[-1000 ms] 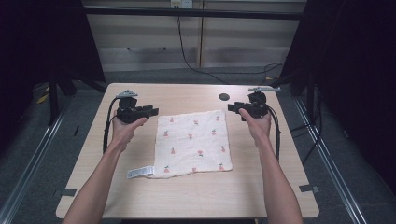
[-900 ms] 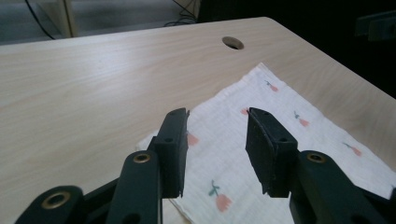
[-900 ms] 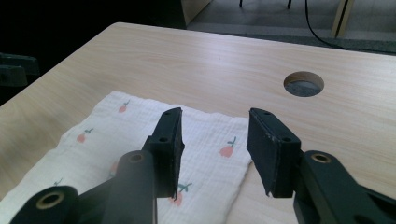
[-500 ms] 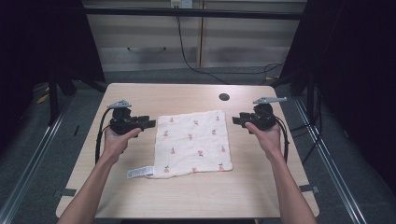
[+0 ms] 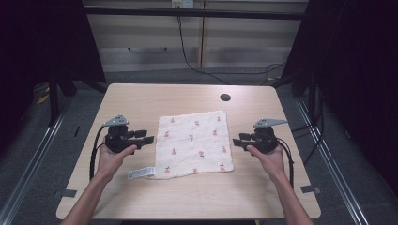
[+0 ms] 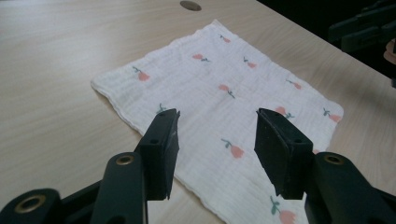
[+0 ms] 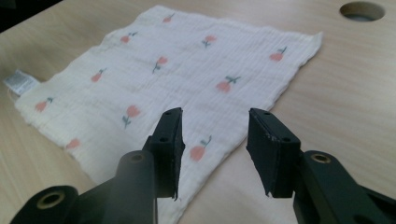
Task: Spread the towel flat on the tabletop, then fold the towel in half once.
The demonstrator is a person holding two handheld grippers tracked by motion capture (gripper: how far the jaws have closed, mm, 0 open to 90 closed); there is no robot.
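Two grippers flanking floral cloth (image 5: pixel 195 144), fingers wide, empty, table hole (image 5: pixel 225 97) beyond

A light wooden table (image 5: pixel 141 98) with a round cable hole (image 5: pixel 225 97) stands on grey floor (image 5: pixel 37 154). Behind it runs a pale wall panel (image 5: pixel 141 42) with black cables (image 5: pixel 187 51); dark curtains (image 5: pixel 356 70) flank both sides.

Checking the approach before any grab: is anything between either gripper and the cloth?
Nothing visible. The cloth lies flat on bare table; the left gripper and right gripper face its side edges, both open, with only tabletop between.
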